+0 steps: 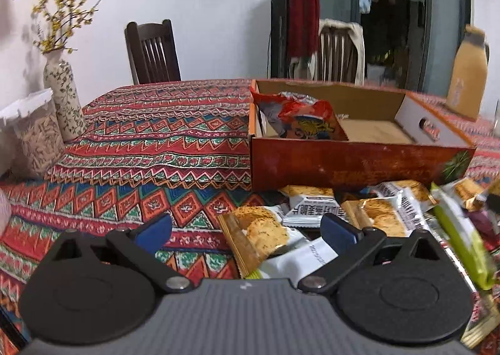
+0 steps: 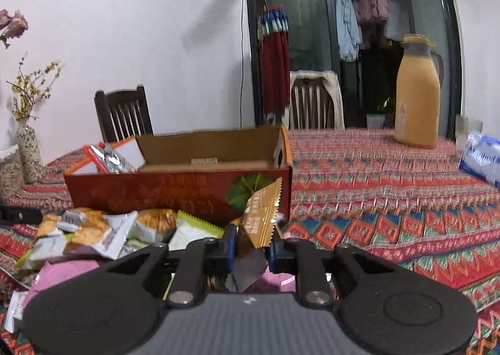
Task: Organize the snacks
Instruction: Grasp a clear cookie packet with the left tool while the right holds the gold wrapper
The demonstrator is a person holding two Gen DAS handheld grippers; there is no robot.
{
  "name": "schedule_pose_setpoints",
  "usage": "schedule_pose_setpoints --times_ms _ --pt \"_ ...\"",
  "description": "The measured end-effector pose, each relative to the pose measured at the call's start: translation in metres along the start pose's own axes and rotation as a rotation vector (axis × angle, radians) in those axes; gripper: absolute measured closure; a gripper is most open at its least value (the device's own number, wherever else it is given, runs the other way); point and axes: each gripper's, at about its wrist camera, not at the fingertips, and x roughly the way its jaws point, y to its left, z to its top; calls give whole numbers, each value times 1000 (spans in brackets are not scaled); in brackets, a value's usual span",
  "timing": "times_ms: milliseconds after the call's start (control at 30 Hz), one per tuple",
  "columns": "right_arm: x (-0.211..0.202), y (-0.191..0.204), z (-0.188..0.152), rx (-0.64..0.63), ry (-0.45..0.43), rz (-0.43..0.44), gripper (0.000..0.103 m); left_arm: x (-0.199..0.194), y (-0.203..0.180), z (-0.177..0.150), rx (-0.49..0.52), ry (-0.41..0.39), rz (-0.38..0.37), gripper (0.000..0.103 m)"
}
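A red cardboard box (image 1: 359, 164) stands open on the patterned tablecloth, with a red snack bag (image 1: 309, 120) lying in its left end. In front of it lies a pile of wrapped snacks (image 1: 359, 211). My left gripper (image 1: 247, 230) hovers open over the pile's left edge, above a cake packet (image 1: 262, 230), with nothing between its fingers. In the right wrist view the box (image 2: 175, 189) is ahead, with the snack pile (image 2: 103, 230) at the lower left. My right gripper (image 2: 250, 248) is shut on a gold-wrapped snack (image 2: 261, 214), which sticks up between the blue pads.
A floral vase (image 1: 62, 99) and a white-lidded container (image 1: 34, 136) stand at the table's left. A tan jug (image 2: 417, 99) and a blue-white tissue pack (image 2: 482, 155) stand at the right. Two chairs (image 2: 125, 114) sit behind the table. Pink packets (image 2: 62, 273) lie near me.
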Motion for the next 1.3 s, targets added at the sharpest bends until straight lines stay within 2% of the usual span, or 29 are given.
schedule_pose_setpoints --times_ms 200,500,633,700,767,867,1067,1300 --pt "-1 -4 -7 25 0 27 84 32 -8 7 20 125 -10 12" --pt "-1 -7 -8 53 1 62 84 51 -7 9 -13 150 -1 12" --pt "-2 -7 -10 61 0 79 83 56 -3 6 -8 169 6 22" --pt "-4 -7 -10 63 -3 84 83 56 0 5 -6 163 4 27" --pt "-5 -8 -11 65 -8 90 83 55 1 6 0 157 -6 40" --pt "-7 -10 -12 70 -9 97 83 53 1 7 -4 150 -25 51" --pt "-6 -12 -11 77 -9 105 83 33 9 5 -19 81 -10 63" --pt "-5 -12 -10 78 -7 103 83 12 18 1 -29 25 5 67"
